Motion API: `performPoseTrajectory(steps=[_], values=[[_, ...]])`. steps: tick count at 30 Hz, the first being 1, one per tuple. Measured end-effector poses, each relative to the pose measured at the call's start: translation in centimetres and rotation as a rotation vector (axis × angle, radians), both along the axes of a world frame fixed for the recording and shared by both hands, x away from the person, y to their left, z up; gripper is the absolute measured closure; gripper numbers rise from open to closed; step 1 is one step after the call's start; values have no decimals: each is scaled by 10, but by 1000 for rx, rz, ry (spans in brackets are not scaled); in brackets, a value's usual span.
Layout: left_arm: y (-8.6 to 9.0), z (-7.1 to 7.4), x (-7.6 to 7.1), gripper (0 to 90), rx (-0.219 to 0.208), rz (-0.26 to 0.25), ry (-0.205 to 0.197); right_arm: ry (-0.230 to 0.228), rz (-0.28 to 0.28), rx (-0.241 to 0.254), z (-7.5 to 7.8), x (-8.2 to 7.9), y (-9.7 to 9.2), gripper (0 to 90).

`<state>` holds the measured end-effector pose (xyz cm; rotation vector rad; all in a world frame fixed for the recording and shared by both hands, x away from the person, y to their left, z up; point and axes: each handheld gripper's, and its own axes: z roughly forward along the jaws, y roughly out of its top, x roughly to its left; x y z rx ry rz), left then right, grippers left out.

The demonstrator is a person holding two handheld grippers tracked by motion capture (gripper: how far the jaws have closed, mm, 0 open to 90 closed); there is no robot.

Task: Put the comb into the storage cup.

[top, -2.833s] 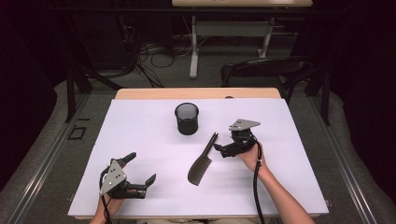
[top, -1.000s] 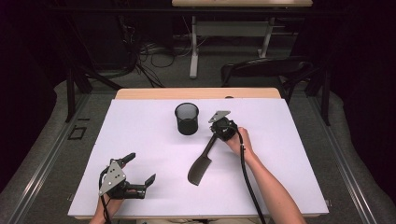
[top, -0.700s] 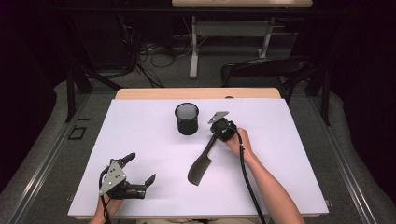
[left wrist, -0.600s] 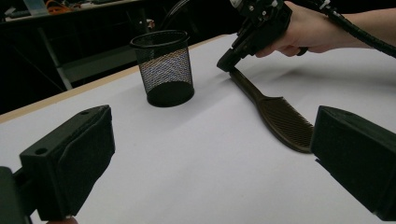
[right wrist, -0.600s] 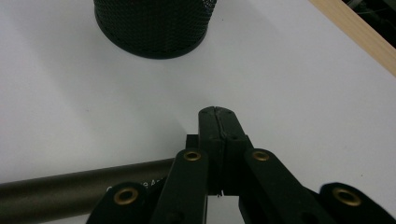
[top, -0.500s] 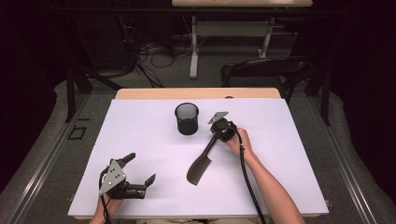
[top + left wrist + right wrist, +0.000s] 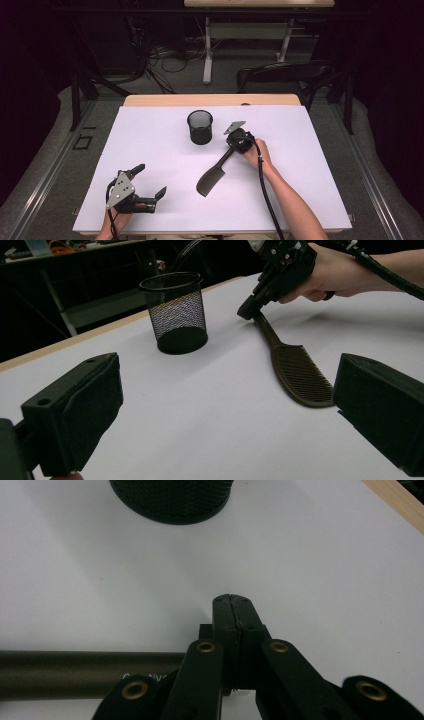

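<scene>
A dark comb (image 7: 210,181) lies flat on the white table (image 7: 310,150), its handle pointing up toward the right. My right gripper (image 7: 234,146) is shut and points down at the handle's end (image 7: 248,310). In the right gripper view its jaws (image 7: 233,602) are pressed together, and the comb handle (image 7: 75,675) runs in from the left under them; nothing shows between the pads. My left gripper (image 7: 149,180) rests near the table's front left corner, open and empty (image 7: 227,410), facing the comb (image 7: 300,375).
A black mesh cup (image 7: 200,127) stands upright at the table's middle back, just left of the right gripper (image 7: 175,310) (image 7: 170,500). A wooden strip (image 7: 210,100) edges the far side. Beyond it are a dark chair (image 7: 285,75) and floor cables.
Since the earliest frame my right gripper has moved left from beside the comb onto the handle's end and its jaws have shut. Over the last second nothing moves.
</scene>
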<state>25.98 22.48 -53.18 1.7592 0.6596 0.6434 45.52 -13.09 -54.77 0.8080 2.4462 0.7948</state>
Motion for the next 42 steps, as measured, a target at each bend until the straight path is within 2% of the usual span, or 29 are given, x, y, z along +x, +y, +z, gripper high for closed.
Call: performPoseTrajectory(steps=[27,42], values=[[0,0,0,1,-4,7,-2,29,1,-15,-2,-13,-16,900],[-1,0,0,0,-3,4,2,57,3,-21,-2,-26,-25,900]])
